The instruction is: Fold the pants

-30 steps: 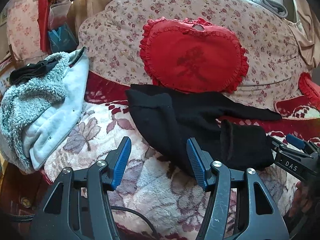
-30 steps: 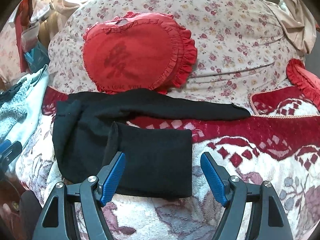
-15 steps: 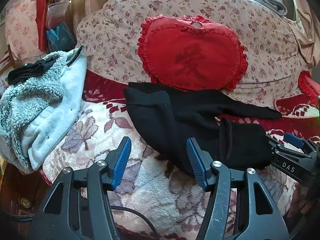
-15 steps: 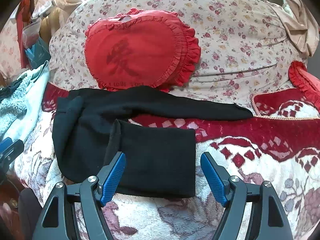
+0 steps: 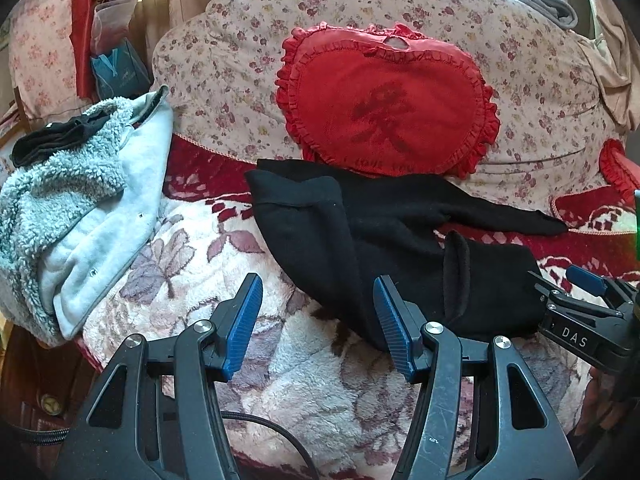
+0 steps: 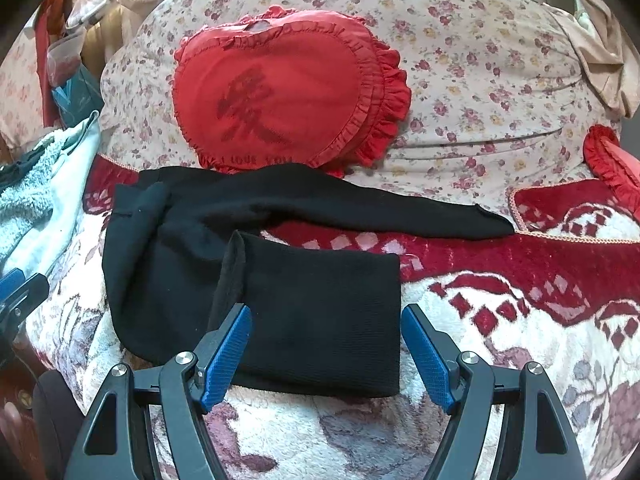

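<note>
Black pants [image 5: 360,232] lie on a red and cream floral blanket [image 5: 192,248]. One leg stretches right along the back; the near leg is folded back on itself into a thick rectangle [image 6: 320,312]. My left gripper [image 5: 318,320] is open and empty, just short of the pants' near left edge. My right gripper [image 6: 326,348] is open and empty, over the near edge of the folded rectangle. The right gripper also shows at the right edge of the left wrist view [image 5: 580,304].
A red heart-shaped cushion [image 5: 384,100] leans on a floral pillow [image 5: 224,60] behind the pants. A grey fleece garment [image 5: 72,200] lies at the left. Another red cushion [image 6: 612,160] is at the far right. Clutter stands at the back left.
Both grippers have drifted back slightly from the pants, still open. The pants have not moved.
</note>
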`<act>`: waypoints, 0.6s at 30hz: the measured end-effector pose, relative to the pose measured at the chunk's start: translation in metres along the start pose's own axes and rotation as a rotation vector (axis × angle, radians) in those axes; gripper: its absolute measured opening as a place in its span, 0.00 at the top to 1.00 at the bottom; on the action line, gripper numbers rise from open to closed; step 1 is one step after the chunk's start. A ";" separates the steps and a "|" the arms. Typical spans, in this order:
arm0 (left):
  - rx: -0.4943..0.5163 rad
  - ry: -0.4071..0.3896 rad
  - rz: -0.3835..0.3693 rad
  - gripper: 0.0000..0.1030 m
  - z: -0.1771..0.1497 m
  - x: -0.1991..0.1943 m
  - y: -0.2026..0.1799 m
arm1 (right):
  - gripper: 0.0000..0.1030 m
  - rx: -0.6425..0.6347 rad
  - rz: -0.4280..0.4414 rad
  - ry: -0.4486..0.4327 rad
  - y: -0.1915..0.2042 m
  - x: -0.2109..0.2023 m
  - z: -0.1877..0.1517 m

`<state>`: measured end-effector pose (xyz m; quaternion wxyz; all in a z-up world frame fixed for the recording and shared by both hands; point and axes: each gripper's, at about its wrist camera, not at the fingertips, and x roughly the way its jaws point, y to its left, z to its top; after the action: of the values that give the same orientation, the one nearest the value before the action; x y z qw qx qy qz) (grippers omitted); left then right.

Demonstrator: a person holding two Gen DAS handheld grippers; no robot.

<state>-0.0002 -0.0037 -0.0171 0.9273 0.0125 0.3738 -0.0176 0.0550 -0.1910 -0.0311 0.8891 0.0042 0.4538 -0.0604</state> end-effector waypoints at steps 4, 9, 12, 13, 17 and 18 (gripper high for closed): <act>-0.002 0.009 0.002 0.44 0.002 0.005 0.003 | 0.27 -0.010 -0.005 0.006 0.003 0.004 0.002; -0.007 0.023 0.005 0.44 0.002 0.011 0.004 | 0.27 -0.017 -0.001 0.011 0.007 0.008 0.004; -0.009 0.027 0.006 0.44 0.002 0.012 0.005 | 0.27 -0.027 -0.002 0.015 0.010 0.010 0.005; -0.010 0.027 0.006 0.44 0.002 0.012 0.005 | 0.27 -0.029 -0.003 0.017 0.011 0.011 0.005; -0.014 0.030 0.007 0.44 0.003 0.014 0.006 | 0.27 -0.040 -0.001 0.024 0.015 0.014 0.005; -0.014 0.031 0.008 0.44 0.003 0.014 0.007 | 0.27 -0.043 -0.002 0.026 0.016 0.014 0.005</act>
<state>0.0122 0.0024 -0.0245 0.9216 0.0076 0.3880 -0.0111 0.0694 -0.1768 -0.0401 0.8830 -0.0147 0.4664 -0.0513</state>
